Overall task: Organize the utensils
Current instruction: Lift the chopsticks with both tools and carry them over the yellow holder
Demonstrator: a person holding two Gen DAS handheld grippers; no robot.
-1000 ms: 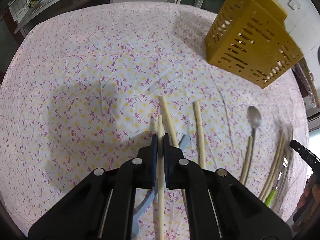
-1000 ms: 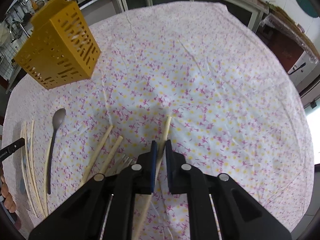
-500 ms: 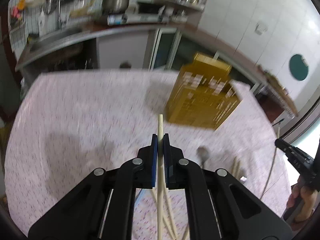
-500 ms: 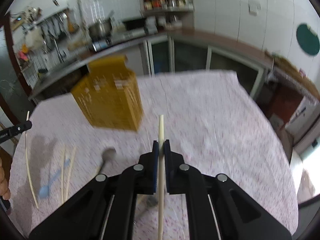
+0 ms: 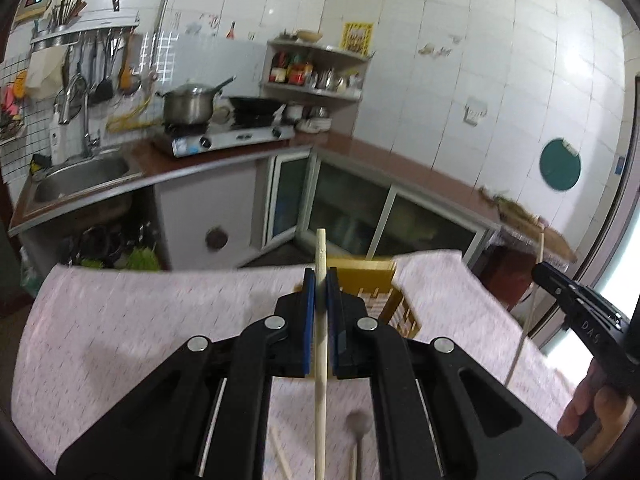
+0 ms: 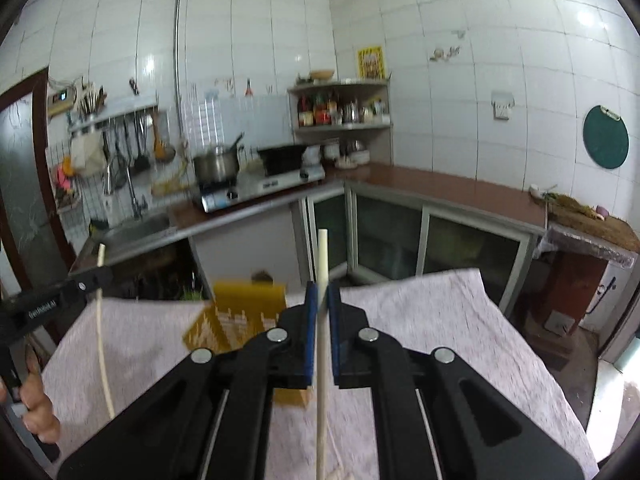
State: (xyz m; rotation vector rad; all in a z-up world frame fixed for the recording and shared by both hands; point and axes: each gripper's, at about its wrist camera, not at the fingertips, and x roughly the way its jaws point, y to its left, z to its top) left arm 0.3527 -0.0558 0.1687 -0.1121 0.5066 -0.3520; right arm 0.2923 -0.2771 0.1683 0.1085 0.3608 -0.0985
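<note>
My left gripper (image 5: 321, 280) is shut on a pale wooden chopstick (image 5: 320, 360), held upright above the table. My right gripper (image 6: 321, 294) is shut on another pale chopstick (image 6: 322, 360), also upright. The yellow slotted utensil basket (image 5: 372, 280) stands on the table just beyond the left gripper's fingers, partly hidden; in the right wrist view the basket (image 6: 240, 312) is left of the gripper. A spoon (image 5: 358, 424) and more chopsticks (image 5: 280, 456) lie on the cloth below. The right gripper with its chopstick shows in the left wrist view (image 5: 576, 304); the left gripper shows in the right wrist view (image 6: 60, 300).
The table (image 5: 140, 320) carries a white cloth with pink flowers. Beyond its far edge is a kitchen counter (image 5: 400, 160) with a stove, a pot (image 5: 188, 106) and a sink (image 5: 80, 176). Cabinets stand under the counter.
Both grippers have lifted their chopsticks off the cloth and tilted up, so the views now look across the table at the kitchen. The basket now sits low, close to the fingers.
</note>
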